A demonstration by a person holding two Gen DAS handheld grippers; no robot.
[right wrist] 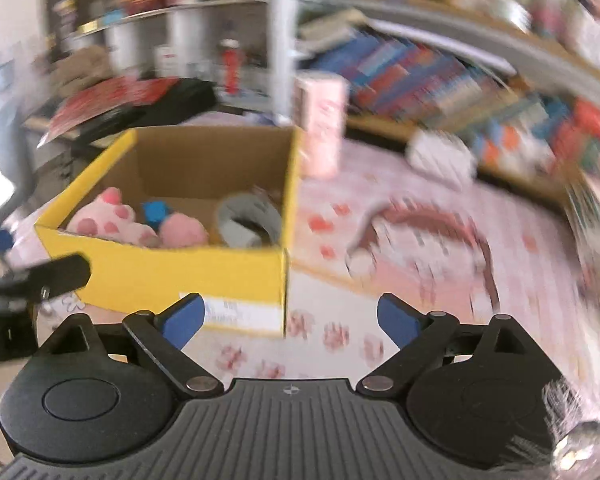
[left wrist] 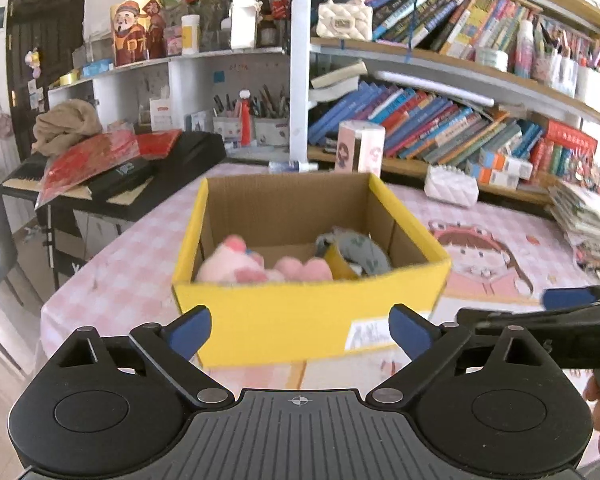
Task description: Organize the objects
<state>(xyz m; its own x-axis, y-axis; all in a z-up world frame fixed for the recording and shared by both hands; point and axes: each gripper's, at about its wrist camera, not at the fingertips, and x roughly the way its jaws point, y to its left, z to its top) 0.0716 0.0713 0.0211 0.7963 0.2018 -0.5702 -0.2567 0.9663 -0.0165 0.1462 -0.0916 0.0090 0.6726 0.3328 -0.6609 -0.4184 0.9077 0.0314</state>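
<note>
Two pairs of tongs are in my hands, and both stand spread wide with nothing between their blue pads. Largest before me is the table (left wrist: 112,280) under its pink checked cloth, backed by crowded bookshelves (left wrist: 440,128). On it sits the yellow box (left wrist: 312,316), open at the top, just ahead of my left tongs (left wrist: 300,334) and up and to the left of my right tongs (right wrist: 290,322). Inside lie a pink plush toy (left wrist: 236,266), a grey roll (right wrist: 248,220) against the right wall, and a small blue thing (right wrist: 154,212) that I cannot make out.

I judge that the loading step is at its end or between items: both tongs are empty and the box already holds several things. The right view is badly smeared, so I cannot say much of what lies loose on the cloth. A pink carton (left wrist: 360,146) and a white quilted pouch (left wrist: 452,186) stand beyond the box; if they belong in it, my next move calls for reaching past the box and closing on one squarely.
</note>
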